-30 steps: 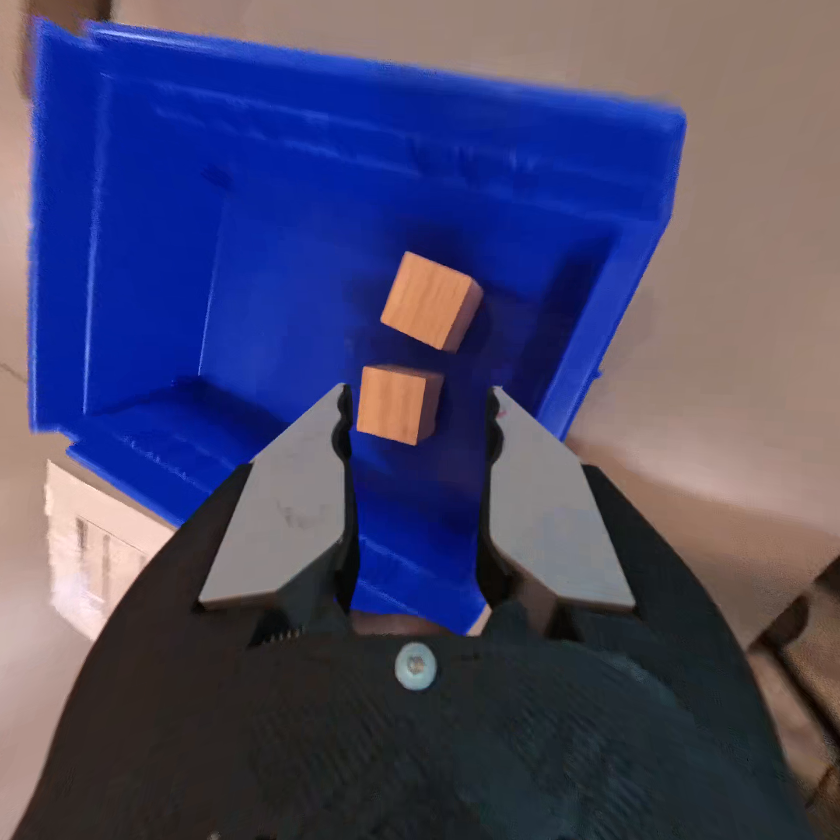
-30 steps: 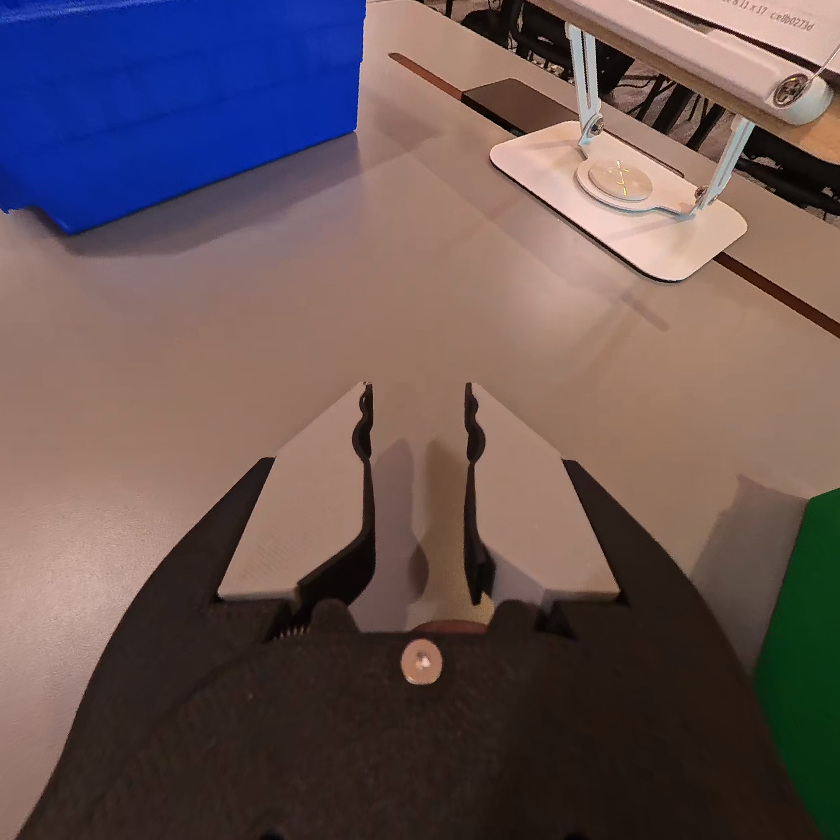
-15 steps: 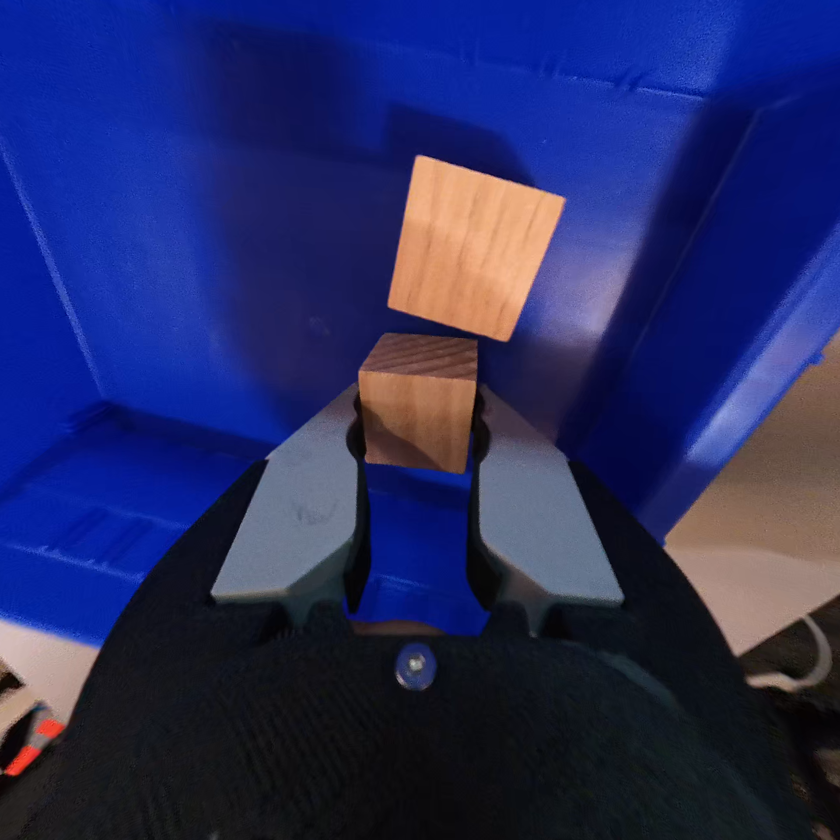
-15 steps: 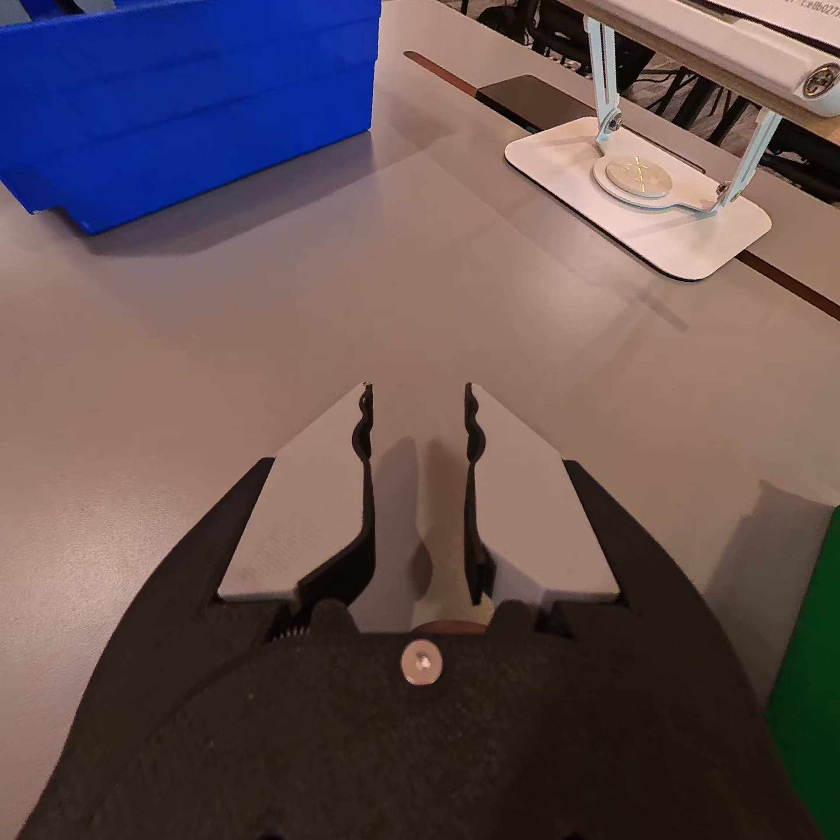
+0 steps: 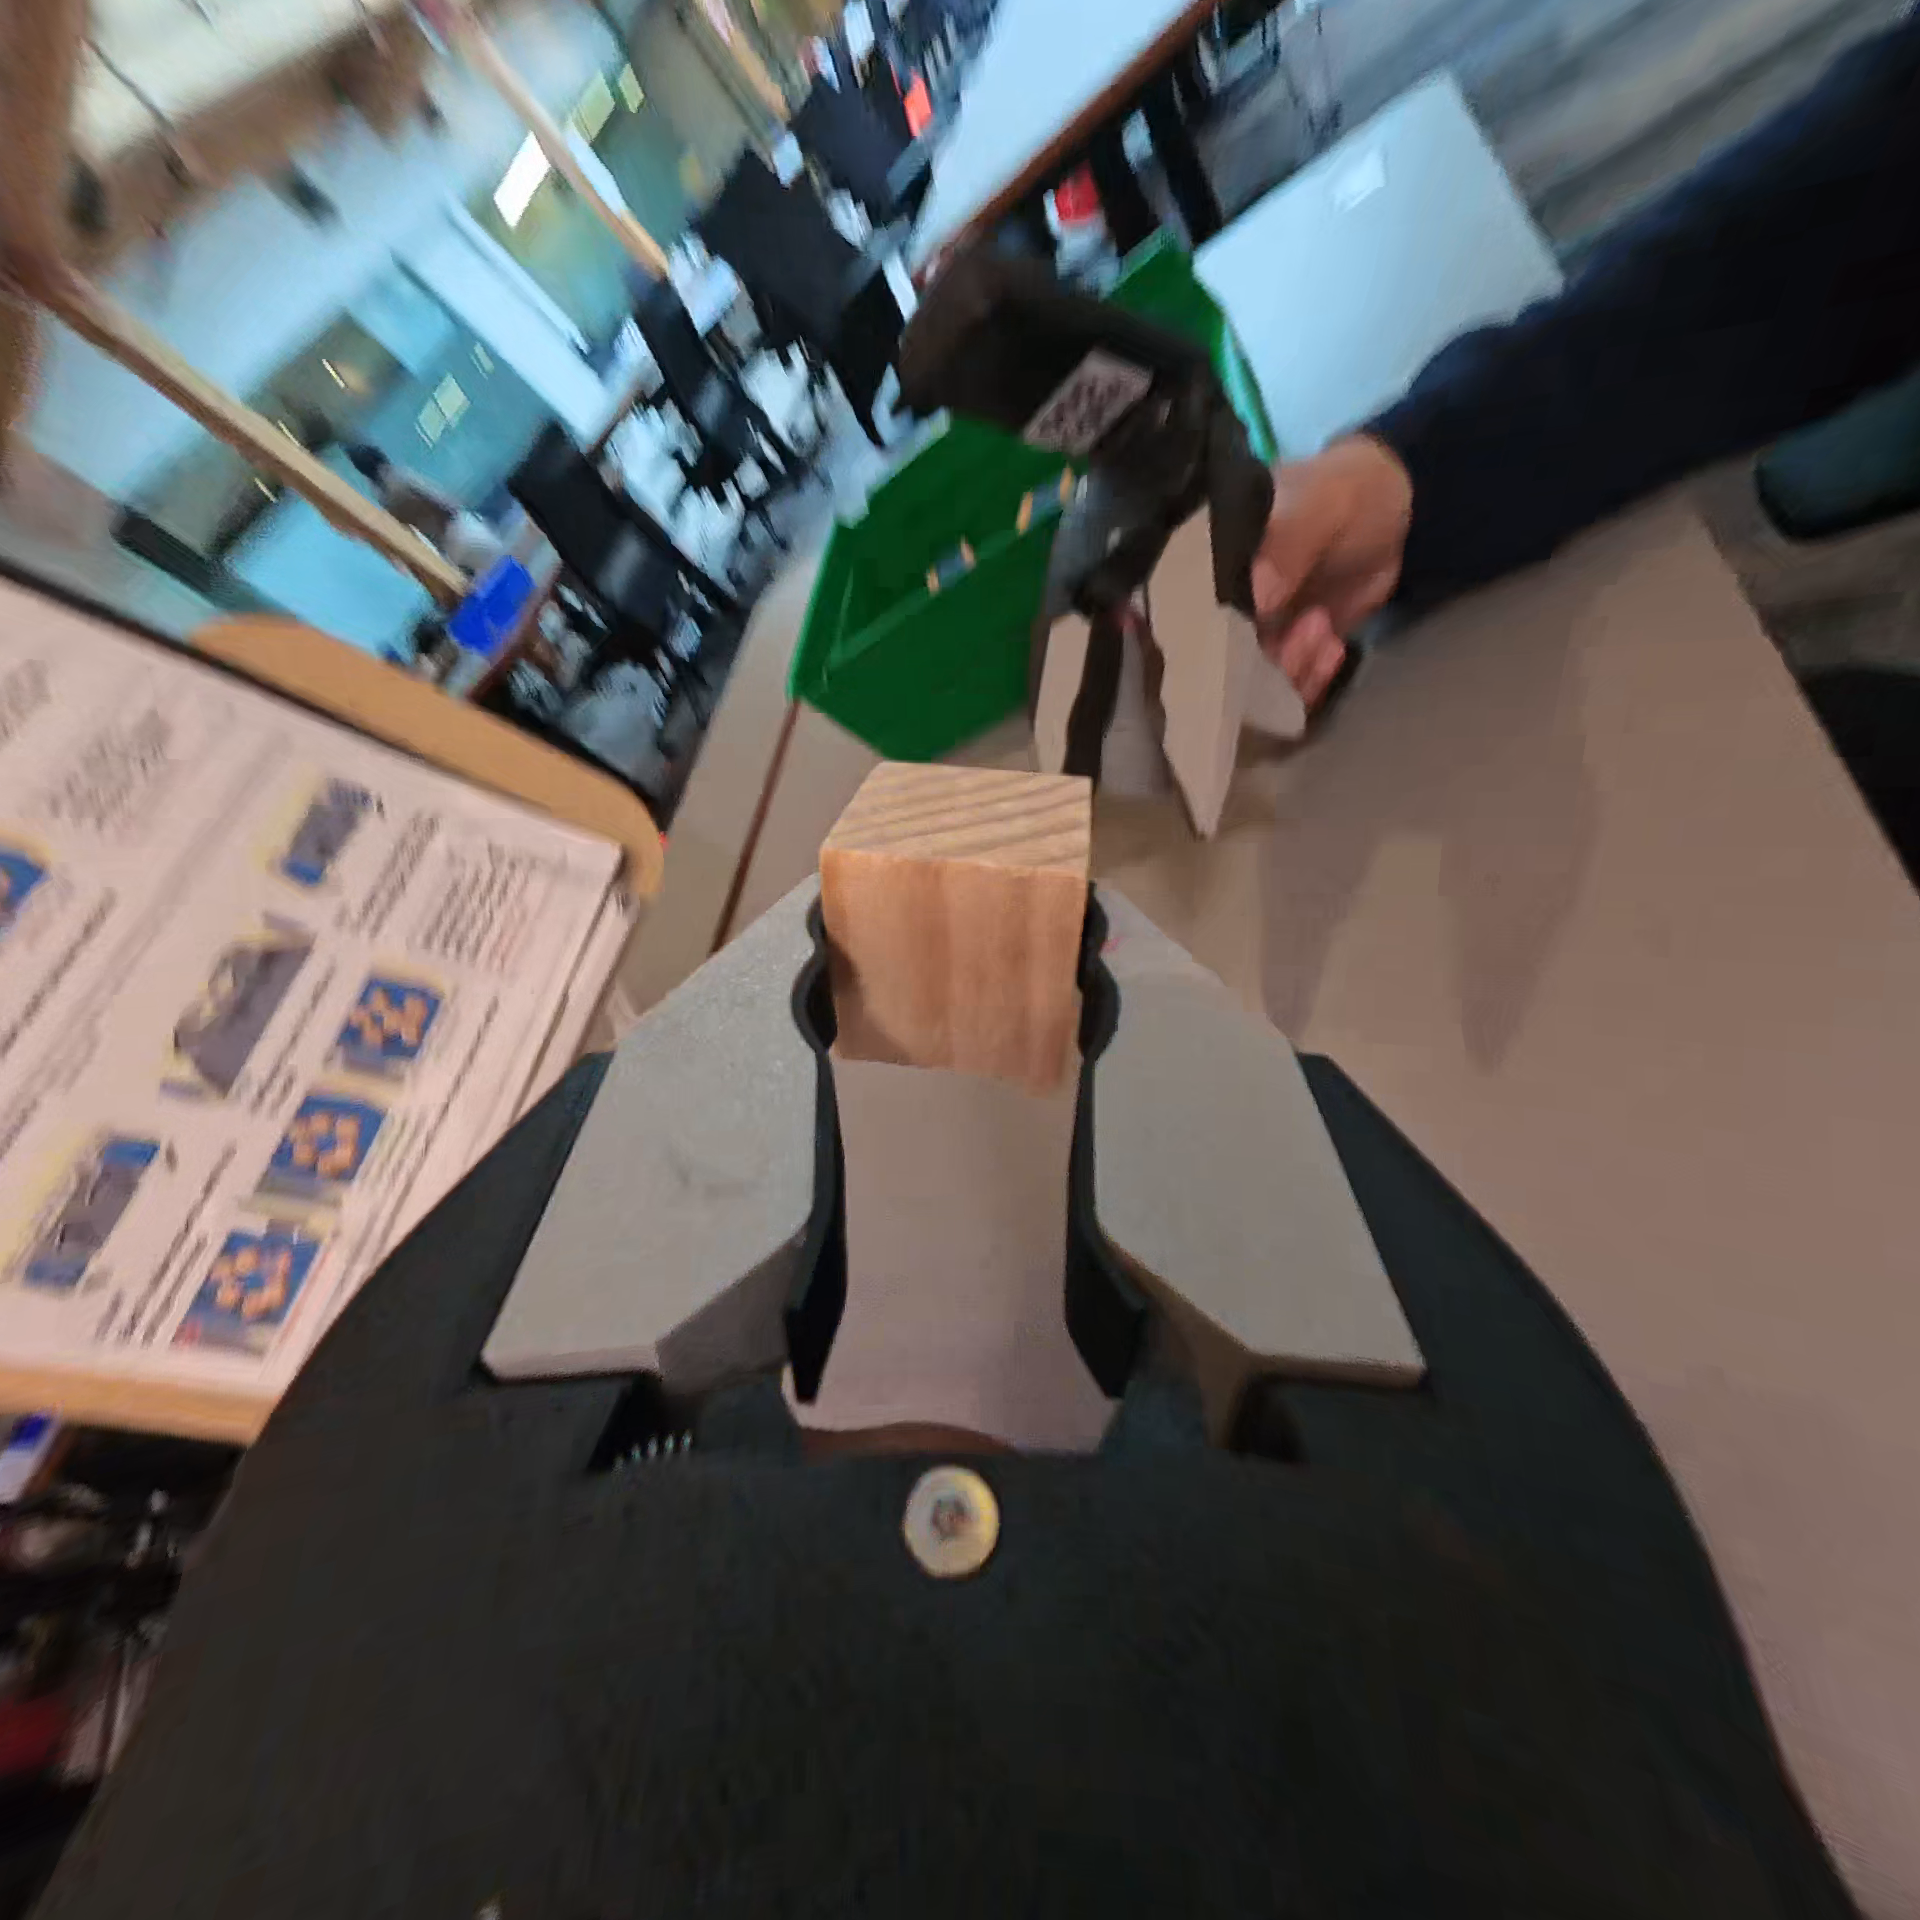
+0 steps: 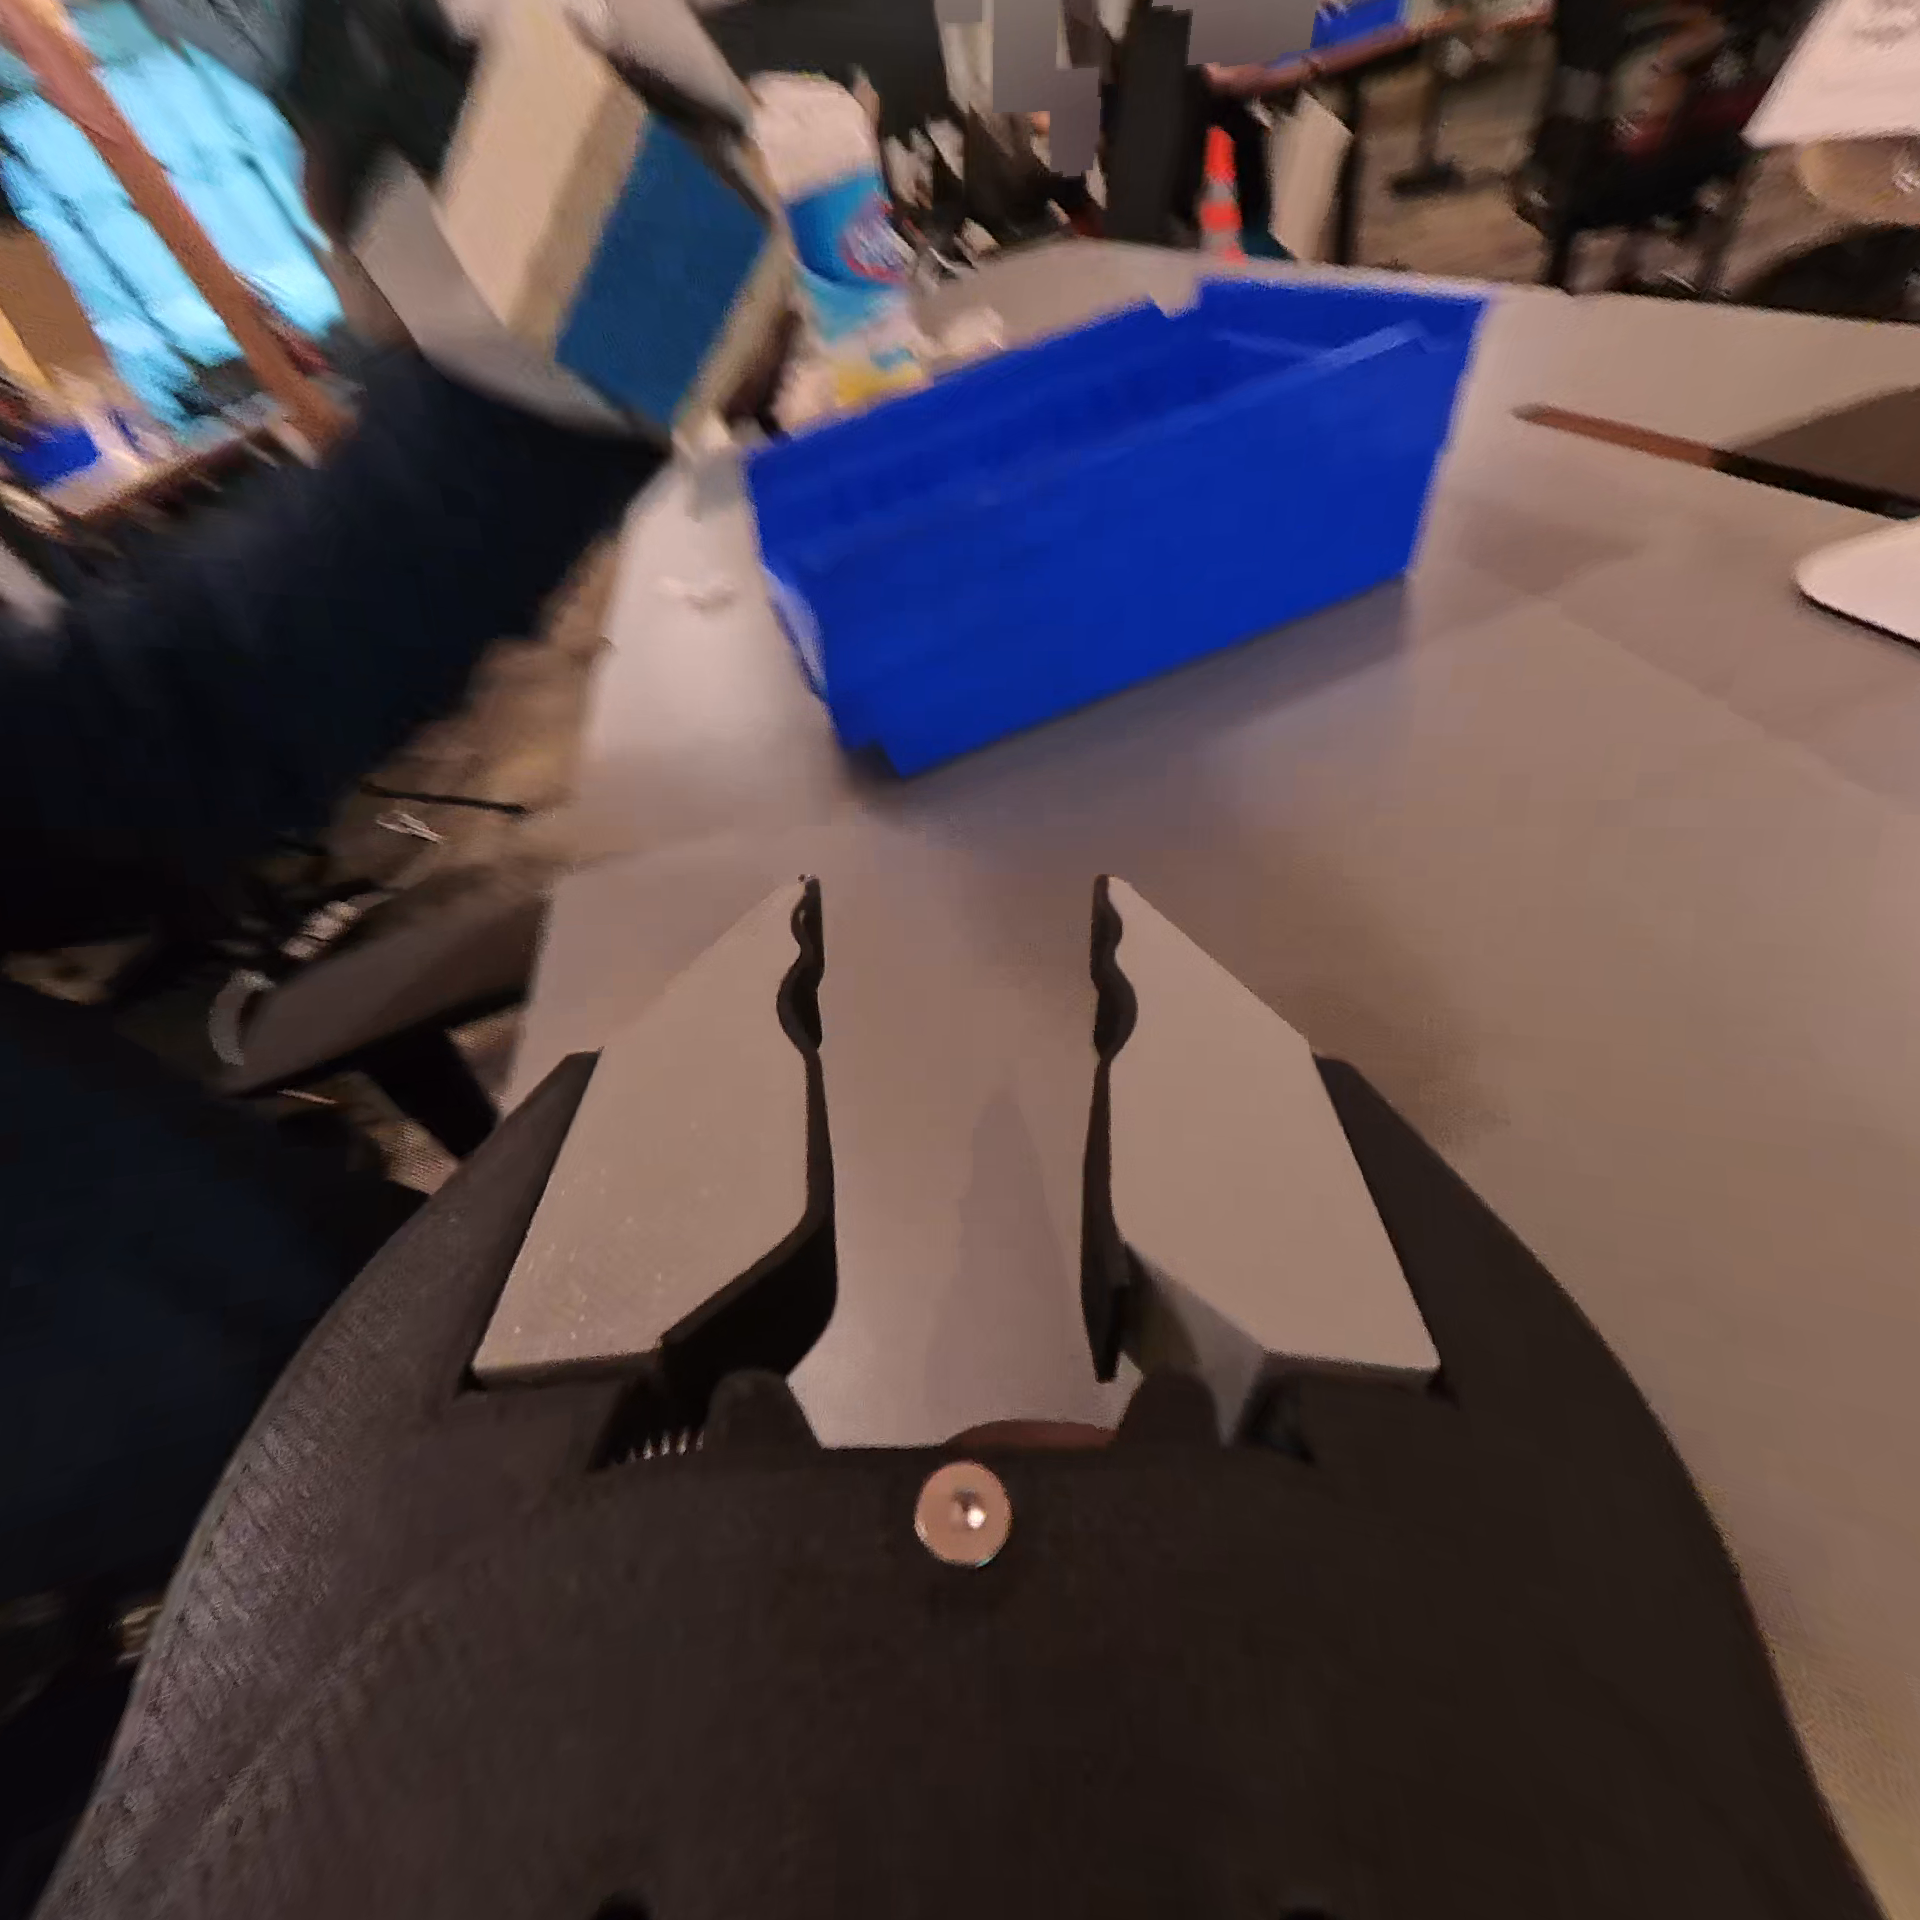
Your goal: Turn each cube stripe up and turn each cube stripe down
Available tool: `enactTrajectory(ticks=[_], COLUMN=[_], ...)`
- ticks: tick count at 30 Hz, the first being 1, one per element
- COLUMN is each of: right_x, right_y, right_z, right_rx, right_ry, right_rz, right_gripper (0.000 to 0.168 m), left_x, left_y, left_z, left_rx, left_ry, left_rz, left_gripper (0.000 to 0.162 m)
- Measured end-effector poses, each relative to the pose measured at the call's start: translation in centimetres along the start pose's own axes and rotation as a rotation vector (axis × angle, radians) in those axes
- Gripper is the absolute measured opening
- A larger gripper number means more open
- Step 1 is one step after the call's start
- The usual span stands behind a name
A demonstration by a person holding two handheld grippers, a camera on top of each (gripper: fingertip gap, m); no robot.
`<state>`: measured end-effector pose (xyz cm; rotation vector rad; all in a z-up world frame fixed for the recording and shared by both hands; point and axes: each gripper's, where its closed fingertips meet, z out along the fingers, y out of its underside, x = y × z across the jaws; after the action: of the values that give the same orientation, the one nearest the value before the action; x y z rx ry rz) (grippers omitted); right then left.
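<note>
Plainly, the task is at an early stage; the left claw [image 5: 956,966] is clenched on a wooden cube [image 5: 961,935], gripping it by two opposite sides and holding it clear above the worktop [image 5: 1558,1039], with an end-grain face uppermost; no painted stripe shows on the faces in view, so I cannot tell which way the stripe lies, and the turning itself looks not yet done. The right claw [image 6: 956,935] is released, its jaws standing apart with nothing between them, hovering low over the bare surface; in the left wrist view it shows farther off, held by a hand [image 5: 1320,551] in a dark sleeve. What is left, as I judge it, is to set this cube down in the wanted orientation and to deal with any others; the blue bin [image 6: 1101,520] stands well apart ahead of the right claw, its inside hidden from here.

The worktop is a smooth grey-beige sheet, mostly bare; a green bin [image 5: 935,603] sits at its far side, and an illustrated instruction sheet [image 5: 260,987] stands at the left. Beyond lies a blurred open workroom with desks and chairs.
</note>
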<state>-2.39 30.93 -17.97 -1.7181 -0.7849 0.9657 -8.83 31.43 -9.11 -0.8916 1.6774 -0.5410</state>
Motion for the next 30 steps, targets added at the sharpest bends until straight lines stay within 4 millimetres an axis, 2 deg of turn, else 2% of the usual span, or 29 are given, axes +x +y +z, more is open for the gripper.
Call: enactTrajectory(ticks=[2,4,6,9,11,14,15,16,17,20,24,28,30], right_x=[-1.6,-2.3,-2.0,-1.1,-1.4,-2.5,-2.6,-2.7,-2.8,-3.1,-4.2,-2.4,-0.6], right_y=[-1.6,-3.1,-4.1,-3.5,-3.7,-3.6,-3.6,-3.6,-3.6,-3.2,-1.5,-1.5,-1.4], right_z=[-0.8,-2.0,-3.1,-3.3,-3.7,-3.6,-3.5,-3.3,-3.1,-2.3,-0.9,-0.7,-0.7], right_rx=[0.090,0.175,0.239,0.205,0.225,0.216,0.215,0.212,0.206,0.186,0.083,0.094,0.075], right_ry=[-0.116,-0.207,-0.233,-0.214,-0.276,-0.376,-0.395,-0.406,-0.420,-0.423,-0.414,-0.225,-0.005], right_rz=[0.059,0.132,0.183,0.210,0.261,0.312,0.333,0.352,0.369,0.373,0.302,0.163,-0.011], right_gripper=[0.051,0.052,0.052,0.053,0.048,0.023,0.029,0.053,0.060,0.056,0.045,0.044,0.044], left_x=[1.3,2.4,2.8,3.7,4.1,4.2,4.1,4.0,4.1,5.1,5.7,5.1,4.6], left_y=[-1.6,-1.8,-1.5,-2.3,-2.6,-2.0,-1.7,-1.4,-1.2,-0.5,-0.4,1.1,2.4], left_z=[2.5,4.9,6.9,8.5,8.8,8.8,8.7,8.6,8.6,8.9,9.8,10.6,11.0], left_rx=[0.093,0.119,0.116,0.200,0.254,0.272,0.270,0.264,0.258,0.231,0.198,0.122,0.068], left_ry=[-0.052,-0.105,-0.176,-0.207,-0.215,-0.210,-0.216,-0.214,-0.210,-0.181,-0.210,-0.270,-0.320], left_rz=[0.030,0.076,0.119,0.136,0.128,0.123,0.123,0.121,0.119,0.134,0.187,0.188,0.207], left_gripper=[0.044,0.044,0.044,0.044,0.044,0.044,0.044,0.044,0.044,0.044,0.044,0.043,0.045])
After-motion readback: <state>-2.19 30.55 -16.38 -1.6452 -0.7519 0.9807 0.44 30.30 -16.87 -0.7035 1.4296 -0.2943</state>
